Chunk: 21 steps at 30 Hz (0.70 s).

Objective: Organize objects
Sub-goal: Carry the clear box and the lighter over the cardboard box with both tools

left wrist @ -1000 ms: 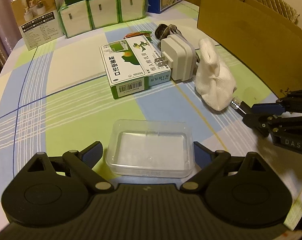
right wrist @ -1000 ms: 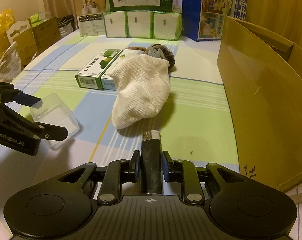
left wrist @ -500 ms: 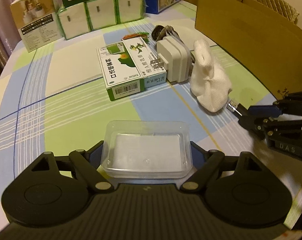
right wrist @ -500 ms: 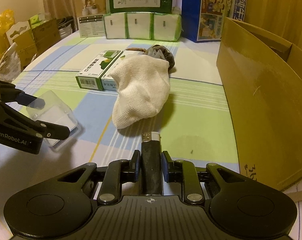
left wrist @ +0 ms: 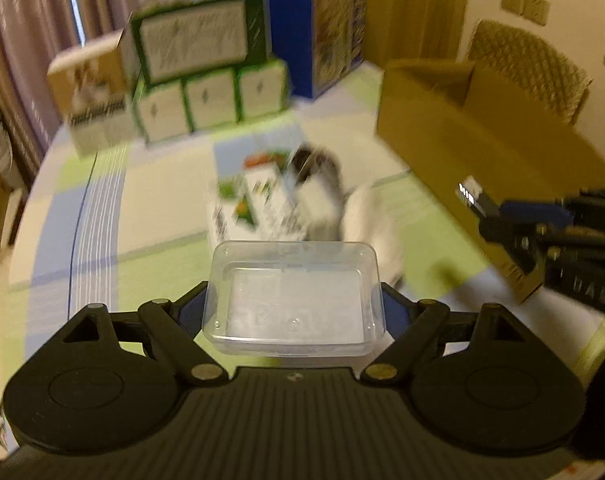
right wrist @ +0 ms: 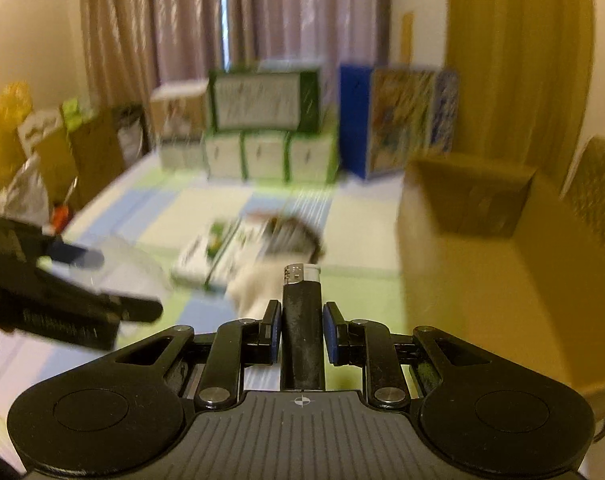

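Note:
My left gripper (left wrist: 294, 308) is shut on a clear plastic box (left wrist: 295, 298), held up above the table with its open side facing the camera. My right gripper (right wrist: 301, 326) is shut on a black lighter (right wrist: 302, 328) whose metal top points forward. In the left wrist view the right gripper (left wrist: 514, 216) shows at the right with the lighter (left wrist: 472, 196) sticking out, in front of the cardboard box (left wrist: 462, 152). In the right wrist view the left gripper (right wrist: 86, 276) and the clear plastic box (right wrist: 130, 268) appear blurred at the left.
On the checked tablecloth (left wrist: 102, 208) lie green medicine boxes (left wrist: 250, 208), a white charger (left wrist: 318, 196) and a white sock (left wrist: 374, 220), all blurred. Green and white tissue packs (right wrist: 262, 152) and a blue box (right wrist: 394, 116) stand at the back. The open cardboard box (right wrist: 482, 240) fills the right.
Both grippers have lifted off the table and tilted up. The left closed on the clear box and raised it. The right rose with the lighter. Views are now motion-blurred.

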Available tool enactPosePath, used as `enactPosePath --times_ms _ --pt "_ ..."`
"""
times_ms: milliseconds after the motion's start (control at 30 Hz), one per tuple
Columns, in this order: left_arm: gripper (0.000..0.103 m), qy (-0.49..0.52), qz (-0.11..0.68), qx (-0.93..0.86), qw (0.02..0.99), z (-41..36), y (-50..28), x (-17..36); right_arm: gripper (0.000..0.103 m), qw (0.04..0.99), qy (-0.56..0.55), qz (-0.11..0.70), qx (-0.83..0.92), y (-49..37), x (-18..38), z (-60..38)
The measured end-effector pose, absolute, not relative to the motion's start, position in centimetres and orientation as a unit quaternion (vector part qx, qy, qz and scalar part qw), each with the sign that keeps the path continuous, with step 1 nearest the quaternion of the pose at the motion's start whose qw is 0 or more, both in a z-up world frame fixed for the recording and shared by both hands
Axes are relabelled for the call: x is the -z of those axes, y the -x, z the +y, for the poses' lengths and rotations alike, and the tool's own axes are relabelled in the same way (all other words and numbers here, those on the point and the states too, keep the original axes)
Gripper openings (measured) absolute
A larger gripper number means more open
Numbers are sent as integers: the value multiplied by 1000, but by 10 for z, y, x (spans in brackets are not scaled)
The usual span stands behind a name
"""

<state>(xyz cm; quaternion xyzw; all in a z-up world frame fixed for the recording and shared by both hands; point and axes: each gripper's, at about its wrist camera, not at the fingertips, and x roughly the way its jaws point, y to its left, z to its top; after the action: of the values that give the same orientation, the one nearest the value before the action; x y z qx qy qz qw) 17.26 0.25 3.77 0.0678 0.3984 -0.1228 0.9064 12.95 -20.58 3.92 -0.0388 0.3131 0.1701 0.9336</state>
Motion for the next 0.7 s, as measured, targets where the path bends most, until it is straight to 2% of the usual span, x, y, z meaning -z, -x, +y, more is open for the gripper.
enactPosePath --times_ms 133,300,700 --pt "83 -72 372 150 913 -33 -173 -72 19 950 34 277 -141 -130 -84 -241" --pt "83 -82 350 195 913 -91 -175 -100 19 957 30 273 -95 -136 -110 -299" --pt "83 -113 359 269 886 -210 -203 -90 19 946 -24 319 -42 -156 -90 -403"
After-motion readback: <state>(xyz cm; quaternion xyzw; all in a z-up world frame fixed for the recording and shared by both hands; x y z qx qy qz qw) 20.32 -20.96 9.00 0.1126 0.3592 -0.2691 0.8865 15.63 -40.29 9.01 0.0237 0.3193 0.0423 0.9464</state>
